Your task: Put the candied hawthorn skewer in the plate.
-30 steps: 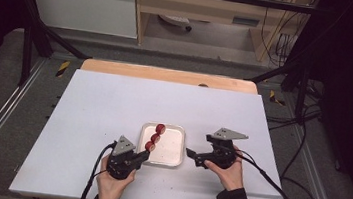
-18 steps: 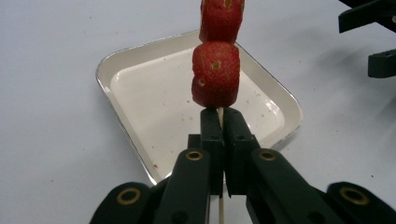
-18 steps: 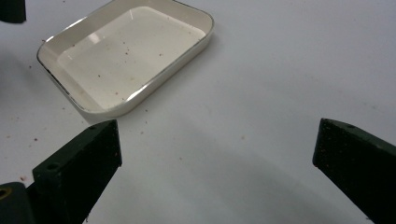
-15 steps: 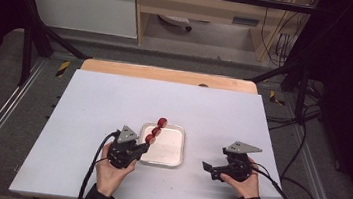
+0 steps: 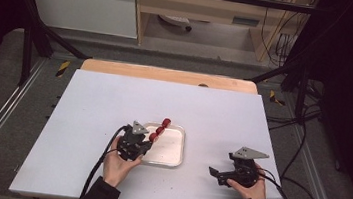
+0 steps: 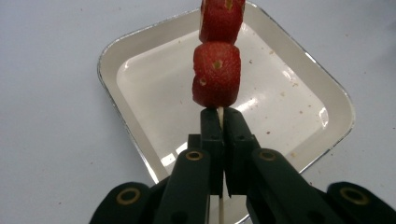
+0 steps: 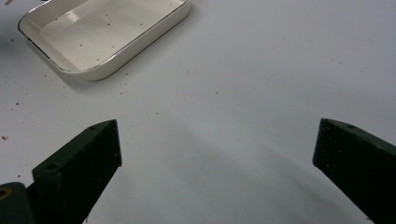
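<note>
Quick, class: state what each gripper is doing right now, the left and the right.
Left gripper: shut on the thin wooden skewer of red strawberry pieces, above the white rectangular tray.
Right gripper: open, holding nothing, over the white table.

Left hand-held gripper (image 6: 219,122) clamped shut, right hand-held gripper (image 7: 217,149) gaping wide

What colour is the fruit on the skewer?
Red fruit, clearest in the left gripper view.

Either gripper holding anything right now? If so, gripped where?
The left gripper is shut on the strawberry skewer, clamping the bare stick just below the lowest berry, over the tray. The right gripper is open and holds nothing.
</note>
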